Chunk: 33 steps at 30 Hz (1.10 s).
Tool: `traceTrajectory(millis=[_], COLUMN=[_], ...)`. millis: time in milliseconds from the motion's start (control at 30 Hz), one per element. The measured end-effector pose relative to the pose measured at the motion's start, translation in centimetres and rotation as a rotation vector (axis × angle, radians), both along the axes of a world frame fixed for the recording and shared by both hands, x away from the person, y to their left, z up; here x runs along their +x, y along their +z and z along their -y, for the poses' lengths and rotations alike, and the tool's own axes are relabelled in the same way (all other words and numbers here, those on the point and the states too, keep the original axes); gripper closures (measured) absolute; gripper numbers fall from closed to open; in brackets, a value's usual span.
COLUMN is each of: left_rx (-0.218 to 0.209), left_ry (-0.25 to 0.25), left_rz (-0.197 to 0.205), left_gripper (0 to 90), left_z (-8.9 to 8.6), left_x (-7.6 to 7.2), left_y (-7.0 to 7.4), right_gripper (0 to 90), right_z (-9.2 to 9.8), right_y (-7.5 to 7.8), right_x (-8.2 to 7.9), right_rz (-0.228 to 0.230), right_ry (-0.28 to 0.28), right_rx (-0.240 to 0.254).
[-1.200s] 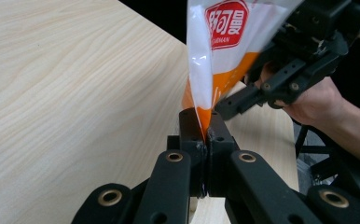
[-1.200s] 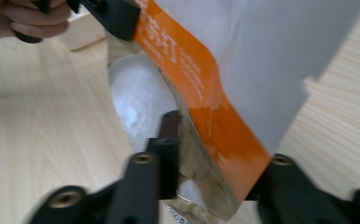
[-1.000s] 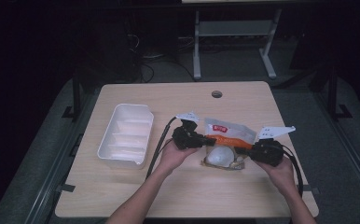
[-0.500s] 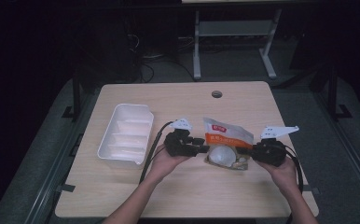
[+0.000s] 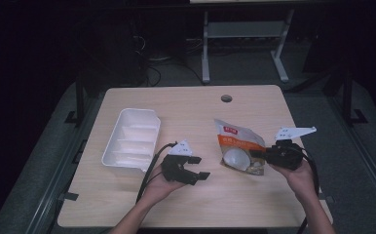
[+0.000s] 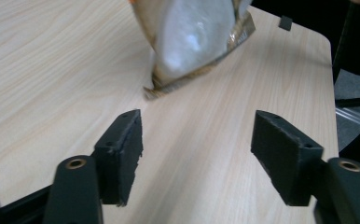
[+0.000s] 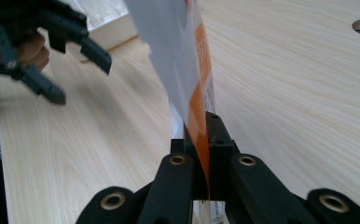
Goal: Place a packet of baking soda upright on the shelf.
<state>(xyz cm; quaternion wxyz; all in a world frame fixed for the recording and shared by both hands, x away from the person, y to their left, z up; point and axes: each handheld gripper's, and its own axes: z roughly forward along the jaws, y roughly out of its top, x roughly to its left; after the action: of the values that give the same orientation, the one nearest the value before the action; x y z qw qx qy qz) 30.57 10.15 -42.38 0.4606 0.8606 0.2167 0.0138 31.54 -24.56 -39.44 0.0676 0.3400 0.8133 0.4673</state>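
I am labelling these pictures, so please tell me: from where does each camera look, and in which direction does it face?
High view: above the person's side, facing forward and down on the table; both forearms enter from below.
Left gripper view: rides the left gripper, looking along its open jaws at the snack bag.
Right gripper view: rides the right gripper, whose jaws clamp the bag's edge; the left gripper appears beyond.
All three share the bag.

Both grippers are black. The left gripper has two flat, square-ended jaws with round brass screws near them. Each carries a grey three-cornered plate on top and trails a black cable. The right gripper has brass screws too.
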Motion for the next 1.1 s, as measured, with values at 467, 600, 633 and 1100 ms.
traceTrajectory(millis=[467, 600, 633, 1100], left_rx=[0.052, 0.044, 0.043, 0.037], left_ry=[0.020, 0.026, 0.025, 0.074], left_rz=[0.040, 0.051, 0.052, 0.046], left_gripper=[20.9, 20.8, 20.8, 21.1], left_z=[-2.5, -3.3, -3.5, -6.0], left_x=[-2.2, -2.9, -3.0, -2.9], left_y=[-0.6, -0.5, -0.5, -1.0], right_gripper=[89.5, 89.5, 89.5, 89.5], right_z=[-1.7, -2.3, -2.6, -5.6], right_y=[1.3, 1.8, 1.9, 3.8], right_x=[1.3, 1.6, 1.8, 3.7], right_rz=[0.006, 0.011, 0.007, 0.031], right_ry=[-0.004, 0.007, 0.011, 0.038], right_rx=[-0.034, -0.036, -0.033, -0.035])
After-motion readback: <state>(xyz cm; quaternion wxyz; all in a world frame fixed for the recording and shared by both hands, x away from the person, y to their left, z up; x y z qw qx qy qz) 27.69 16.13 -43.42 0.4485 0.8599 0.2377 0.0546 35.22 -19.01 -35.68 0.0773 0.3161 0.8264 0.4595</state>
